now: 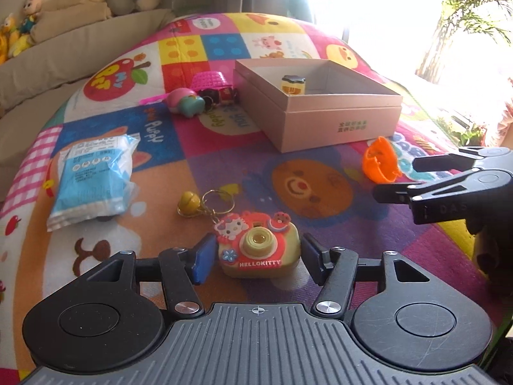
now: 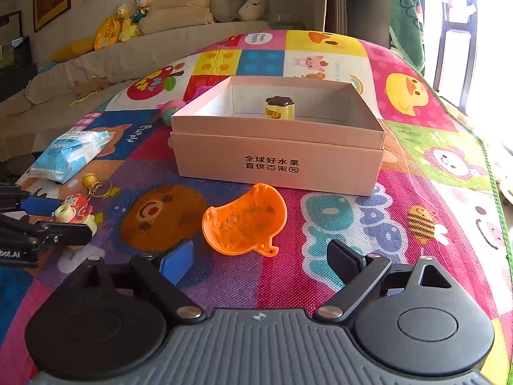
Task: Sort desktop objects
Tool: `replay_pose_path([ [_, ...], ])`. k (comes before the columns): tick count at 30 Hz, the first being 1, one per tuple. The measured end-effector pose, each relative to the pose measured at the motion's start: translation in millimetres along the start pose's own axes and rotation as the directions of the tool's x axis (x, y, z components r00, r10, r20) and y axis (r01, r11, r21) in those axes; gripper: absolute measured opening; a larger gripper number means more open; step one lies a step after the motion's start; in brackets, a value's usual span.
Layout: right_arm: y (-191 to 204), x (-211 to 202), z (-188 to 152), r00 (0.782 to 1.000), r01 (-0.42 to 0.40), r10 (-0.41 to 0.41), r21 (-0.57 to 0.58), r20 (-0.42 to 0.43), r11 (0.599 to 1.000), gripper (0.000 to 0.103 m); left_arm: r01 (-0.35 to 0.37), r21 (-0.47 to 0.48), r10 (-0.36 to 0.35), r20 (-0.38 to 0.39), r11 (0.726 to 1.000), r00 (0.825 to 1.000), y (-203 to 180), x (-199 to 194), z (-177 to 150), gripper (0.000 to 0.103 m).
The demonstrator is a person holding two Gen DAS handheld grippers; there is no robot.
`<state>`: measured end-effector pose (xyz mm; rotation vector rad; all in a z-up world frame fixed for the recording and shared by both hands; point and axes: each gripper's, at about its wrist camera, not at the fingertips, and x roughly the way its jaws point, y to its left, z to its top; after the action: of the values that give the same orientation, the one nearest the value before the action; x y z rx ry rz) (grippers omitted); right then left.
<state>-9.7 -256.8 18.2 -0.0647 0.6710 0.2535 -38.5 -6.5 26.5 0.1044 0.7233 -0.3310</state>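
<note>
Between blue pads [image 1: 202, 261], rubbery camera keychain [image 1: 258, 250]

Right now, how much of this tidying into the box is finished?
Barely begun. Only a small yellow toy sits in the pink box. The left gripper straddles the camera keychain. The right gripper stands open near the orange shell. The blue packet and pink toys remain on the mat.

I see a patchwork cartoon play mat [image 2: 320, 224] carrying an open pink box [image 2: 279, 157], an orange shell [image 2: 245, 219] near its front wall, a blue-white packet [image 1: 93, 179], a camera keychain [image 1: 259, 250] with a yellow bell [image 1: 189, 203], and small toys [image 1: 205, 96] beside the box.
</note>
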Motion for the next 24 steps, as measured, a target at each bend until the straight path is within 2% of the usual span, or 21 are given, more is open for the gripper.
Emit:
replay_pose_path([
  [2,3,3,2,1.0,-0.01,0.01,-0.017,-0.014,1.0,0.091,-0.003,0.029,0.003,0.019,1.0,1.0,-4,-4,-3,0.079],
  [6,5,12,9,1.0,-0.013,0.013,-0.014,-0.028,1.0,0.09,-0.018,0.019,0.018,0.013,1.0,1.0,-5,4,-1,0.081],
  [8,6,17,13,0.999,-0.015,0.014,-0.008,-0.036,1.0,0.085,-0.022,0.009,0.022,0.002,1.0,1.0,-4,11,1,0.079],
  [10,10,19,17,0.999,-0.025,0.024,-0.028,-0.049,0.999,0.059,-0.028,0.011,0.028,-0.005,1.0,1.0,-5,16,1,0.075],
  [12,13,18,19,0.998,-0.024,0.022,-0.037,-0.059,0.999,0.052,-0.044,0.015,0.045,-0.004,0.999,0.999,-6,18,0,0.071],
  [14,14,14,20,0.997,-0.035,0.032,-0.036,-0.069,0.999,0.052,-0.054,0.024,0.054,0.003,0.998,0.999,-8,14,-1,0.062],
  [17,14,-5,19,0.998,-0.046,0.043,-0.05,-0.052,0.998,0.052,-0.054,0.025,0.053,0.028,0.998,0.998,-10,1,0,0.062],
  [21,8,-51,29,0.998,-0.056,0.058,-0.05,0.026,0.997,0.052,-0.022,0.047,0.015,0.142,0.999,0.99,-17,-32,28,0.062],
  [24,2,-97,55,0.984,-0.057,0.067,-0.067,0.163,0.996,0.052,-0.035,0.115,-0.003,0.315,0.993,0.949,-30,-61,73,0.061],
])
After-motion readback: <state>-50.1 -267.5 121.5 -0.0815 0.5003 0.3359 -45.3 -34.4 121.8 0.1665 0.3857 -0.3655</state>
